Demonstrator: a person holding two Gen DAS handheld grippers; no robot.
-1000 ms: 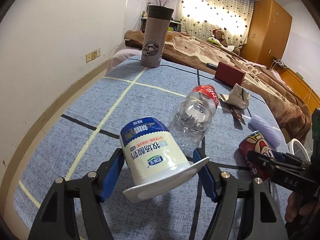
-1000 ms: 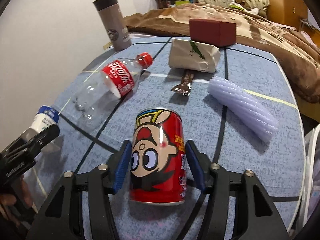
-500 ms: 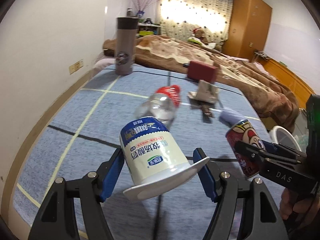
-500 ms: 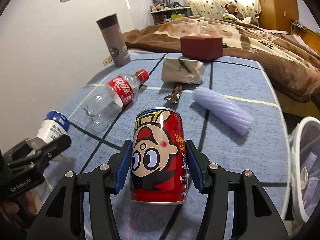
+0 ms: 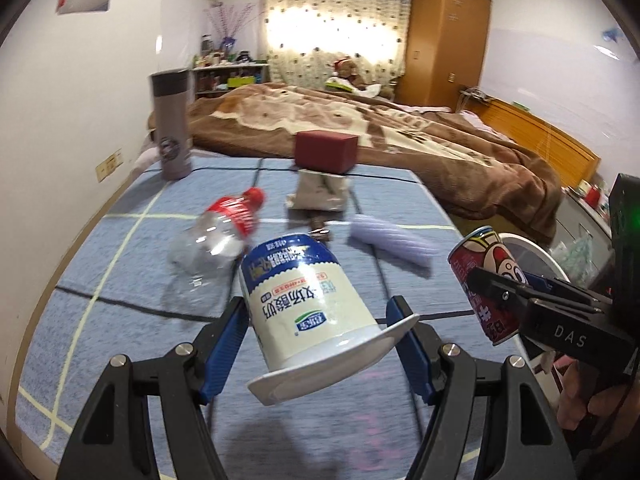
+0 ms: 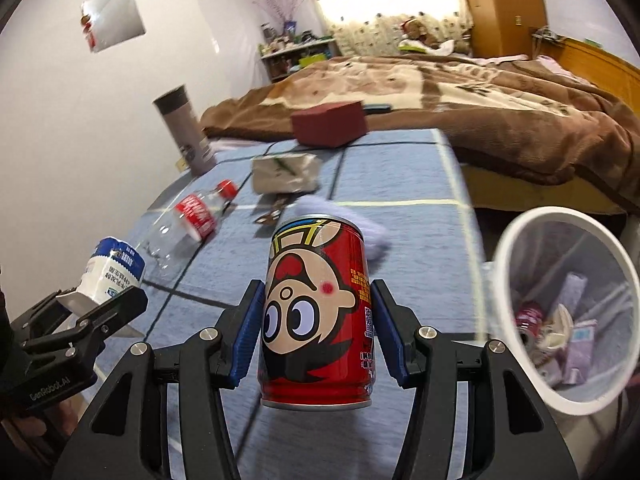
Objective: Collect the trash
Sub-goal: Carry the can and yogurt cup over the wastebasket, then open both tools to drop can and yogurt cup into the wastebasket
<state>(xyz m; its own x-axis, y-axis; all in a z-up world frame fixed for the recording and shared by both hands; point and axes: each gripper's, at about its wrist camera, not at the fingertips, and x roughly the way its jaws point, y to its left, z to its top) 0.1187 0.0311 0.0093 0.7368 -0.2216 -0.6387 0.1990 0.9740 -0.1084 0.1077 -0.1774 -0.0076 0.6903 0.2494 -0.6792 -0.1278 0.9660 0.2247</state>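
A white yogurt cup (image 5: pixel 308 300) with a blue band is clamped between the blue pads of the left gripper (image 5: pixel 320 340); the cup is tilted, its wide rim turned down toward the camera, and it is carried clear of the blue cloth (image 5: pixel 120 280). A red can (image 6: pixel 316 312) with a cartoon face is gripped upright between the pads of the right gripper (image 6: pixel 316 336), the jaws set as wide as the can's body. In the left view the same can is seen at the right edge, held above the cloth beside a white bin (image 6: pixel 560 304). The bin stands just off the cloth's right edge and is seen to contain wrappers and what appears to be another red can, though the contents are blurred.

On the cloth, which is crossed by pale and dark lines, an empty clear bottle (image 5: pixel 216 240) with a red label and cap is laid on its side. A crumpled paper bag (image 5: pixel 320 194) and a lilac ribbed roll (image 5: pixel 388 240) lie near it, with a small dark wrapper (image 5: pixel 318 226) between them. A dark red box (image 5: pixel 326 152) and a grey flask (image 5: pixel 172 136) are stood at the far edge. Behind, a bed with a brown blanket (image 5: pixel 400 136), a wooden wardrobe (image 5: pixel 444 40) and a lit curtain (image 5: pixel 336 24) are seen.
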